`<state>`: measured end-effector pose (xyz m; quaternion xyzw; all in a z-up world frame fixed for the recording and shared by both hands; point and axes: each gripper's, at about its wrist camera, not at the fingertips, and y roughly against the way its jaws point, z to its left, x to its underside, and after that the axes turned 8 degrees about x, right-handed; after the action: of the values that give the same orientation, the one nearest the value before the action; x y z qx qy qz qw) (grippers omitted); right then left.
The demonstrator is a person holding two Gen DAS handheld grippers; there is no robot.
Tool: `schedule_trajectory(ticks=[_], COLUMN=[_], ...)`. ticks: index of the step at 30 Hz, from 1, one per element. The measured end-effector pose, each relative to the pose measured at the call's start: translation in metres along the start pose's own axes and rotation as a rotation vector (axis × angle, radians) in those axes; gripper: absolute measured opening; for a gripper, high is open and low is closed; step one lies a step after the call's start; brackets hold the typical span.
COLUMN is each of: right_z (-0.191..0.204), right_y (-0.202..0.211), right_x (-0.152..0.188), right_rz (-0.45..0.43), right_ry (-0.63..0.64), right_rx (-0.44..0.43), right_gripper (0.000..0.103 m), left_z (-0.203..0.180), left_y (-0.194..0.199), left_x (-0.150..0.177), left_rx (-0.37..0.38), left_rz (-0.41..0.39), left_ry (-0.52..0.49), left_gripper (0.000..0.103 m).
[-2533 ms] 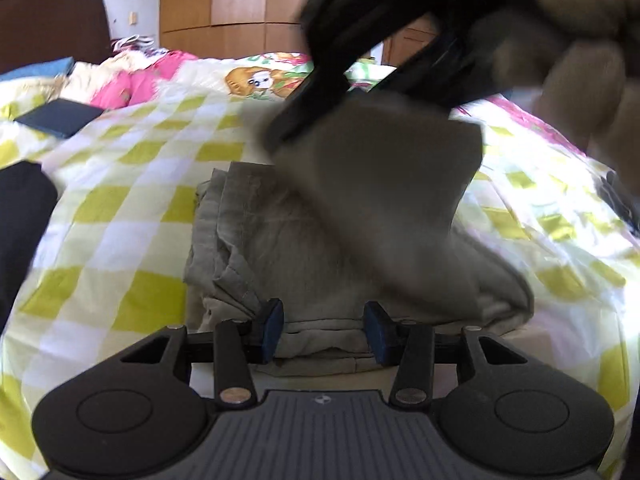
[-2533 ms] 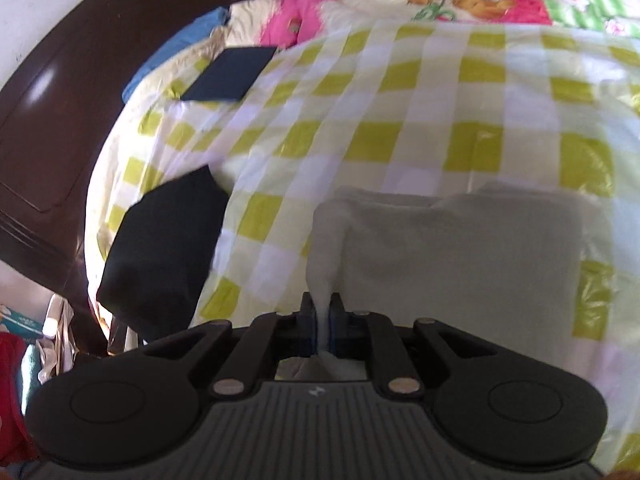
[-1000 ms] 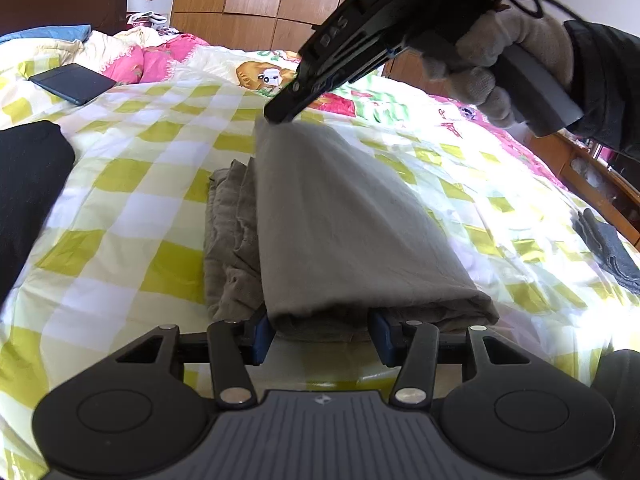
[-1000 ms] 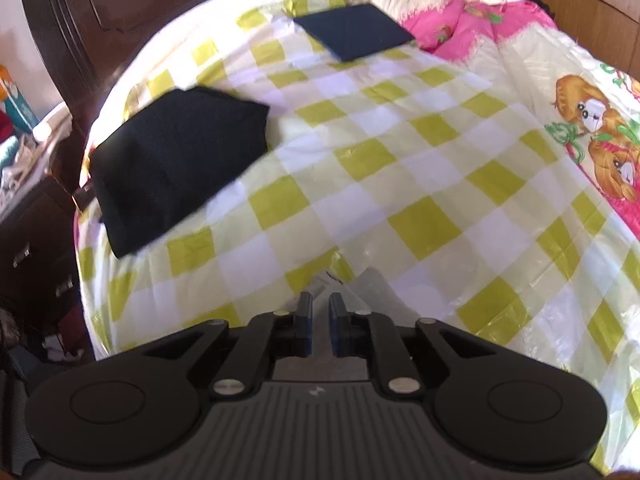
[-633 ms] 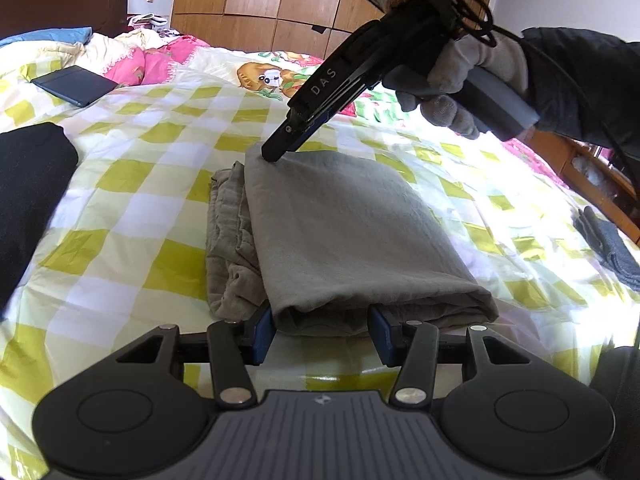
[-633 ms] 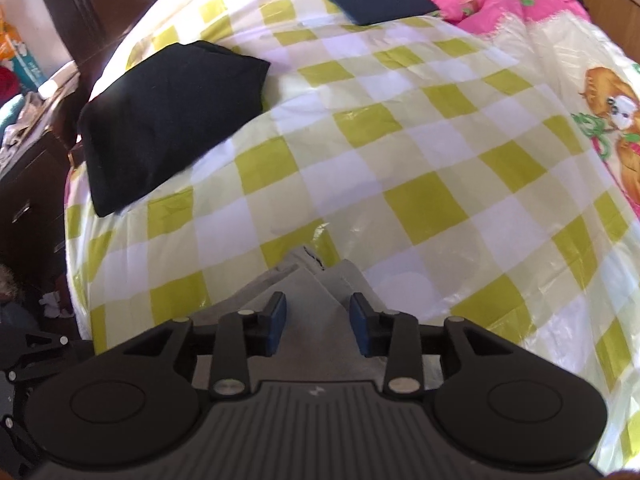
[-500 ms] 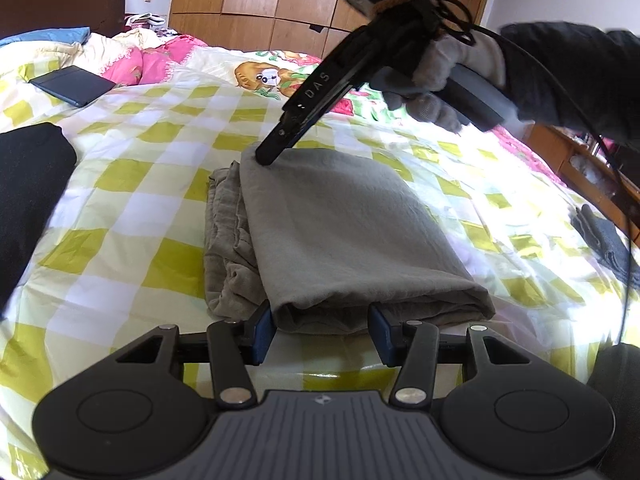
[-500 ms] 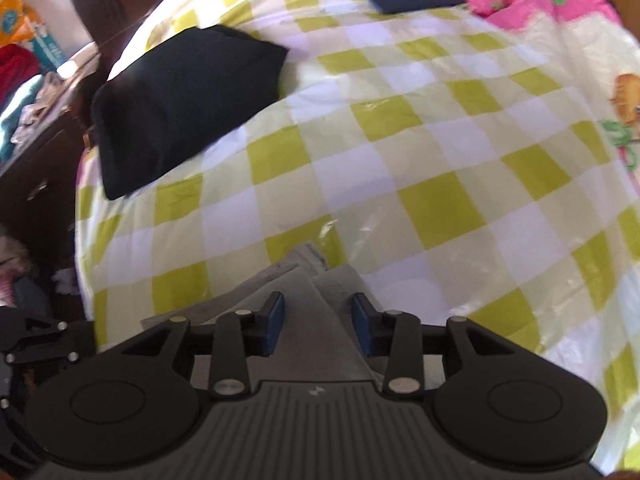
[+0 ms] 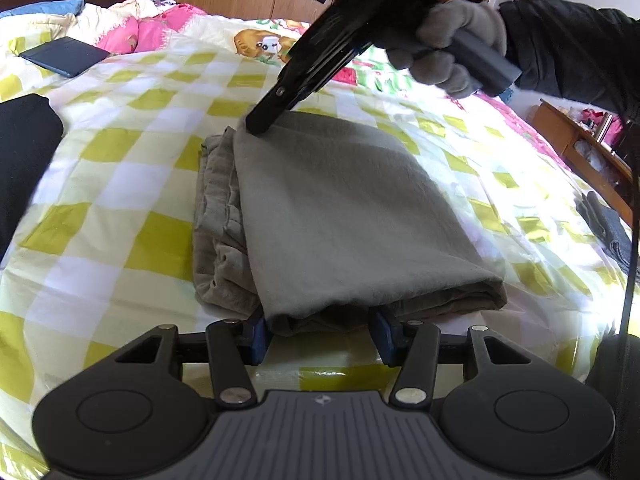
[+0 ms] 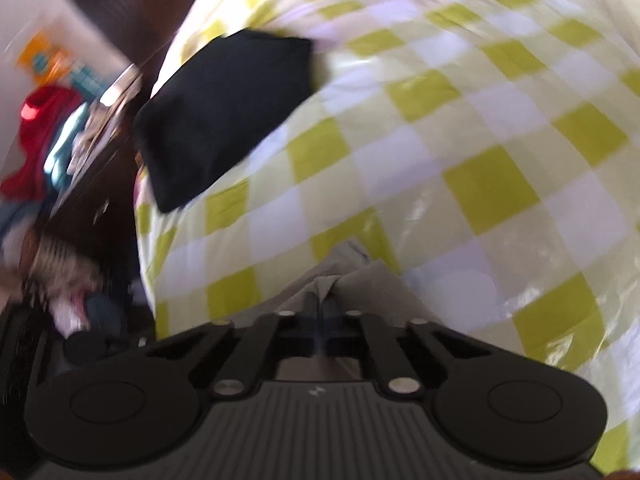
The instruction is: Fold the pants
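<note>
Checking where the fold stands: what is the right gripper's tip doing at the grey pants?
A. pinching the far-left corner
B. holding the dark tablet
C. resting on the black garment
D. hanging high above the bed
A: the right gripper sits shut on the far-left corner of the folded pants.

Strong daylight comes in from the right in the left wrist view, so the bedspread [image 9: 452, 92] beyond the pants [image 9: 340, 216] is pretty much blown out to white. The pants stay evenly lit, with a soft shadow under their near fold. The right hand [image 9: 444, 48] is a bit smeared. Fisheye bending curves everything near the edges. The right wrist view is way worse: motion blur all over, clutter at the left edge is mush, probably clothes. Glare patches shine on the bedspread's lower right.
</note>
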<state>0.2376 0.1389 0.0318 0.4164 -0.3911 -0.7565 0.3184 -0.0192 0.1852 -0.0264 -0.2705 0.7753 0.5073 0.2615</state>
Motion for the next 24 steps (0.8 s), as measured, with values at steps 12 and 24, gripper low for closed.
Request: schedule_trajectory(ticks=[12, 24], right_z=[-0.032, -0.037], right_y=[0.014, 0.021], right_x=[0.013, 0.019], right_rz=[-0.118, -0.143], right_ry=[-0.293, -0.334], right_rx=[0.037, 0.058], right_gripper=[0.003, 0.003], left_z=[-0.017, -0.015], left_y=[0.019, 0.004], left_x=[0.004, -0.007], left_rx=[-0.020, -0.070], left_rz=[-0.071, -0.089], left_ry=[0.014, 0.002], left_gripper=[0.063, 0.043])
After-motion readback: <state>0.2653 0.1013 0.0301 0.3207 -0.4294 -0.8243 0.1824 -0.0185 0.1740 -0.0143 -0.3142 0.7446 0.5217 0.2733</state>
